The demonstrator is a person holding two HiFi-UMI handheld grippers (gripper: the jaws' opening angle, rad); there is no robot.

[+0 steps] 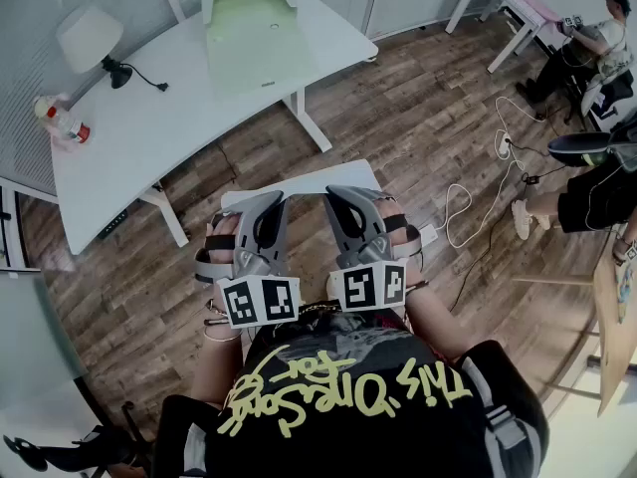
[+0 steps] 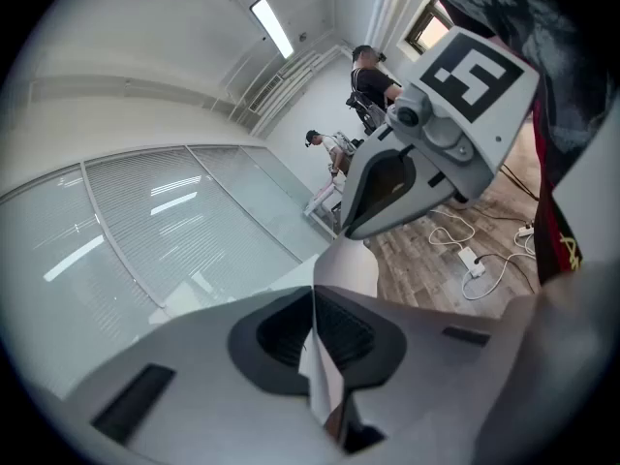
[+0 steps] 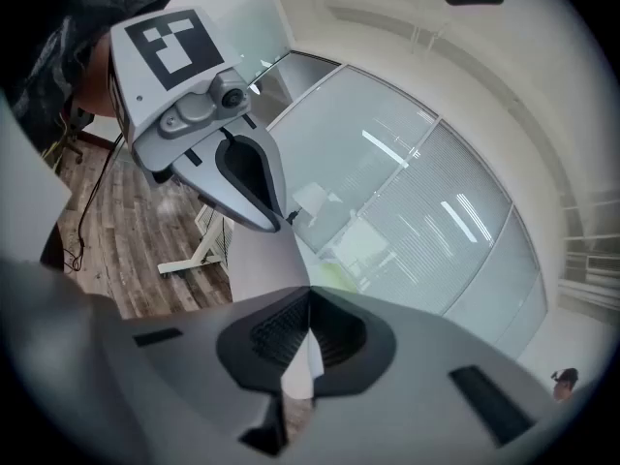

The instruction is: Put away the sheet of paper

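Black shirt (image 1: 348, 396) with yellow writing fills the bottom of the head view, close under the camera. At the upper left a white lamp (image 1: 88, 38) stands on a long white tabletop (image 1: 149, 118). A small red and white toy (image 1: 62, 118) sits near it, at the left end. Further right on the same tabletop lies a pale green tray (image 1: 249, 33).

Lower down, in the middle, the left gripper (image 1: 264, 205) is held up in front of the shirt. It is pinched tight on the near edge of the paper (image 1: 304, 185). The white sheet hangs flat in the air over the wood floor (image 1: 398, 98), well apart from the tabletop. Just to the right, the right gripper (image 1: 343, 197) is squeezed shut on the same edge. The two grippers sit side by side, and each gripper view shows a thin bit of paper caught between the closed jaws.

On the right, a white cable (image 1: 468, 207) curls over the floor. At the upper right a person (image 1: 597, 43) sits by another table.
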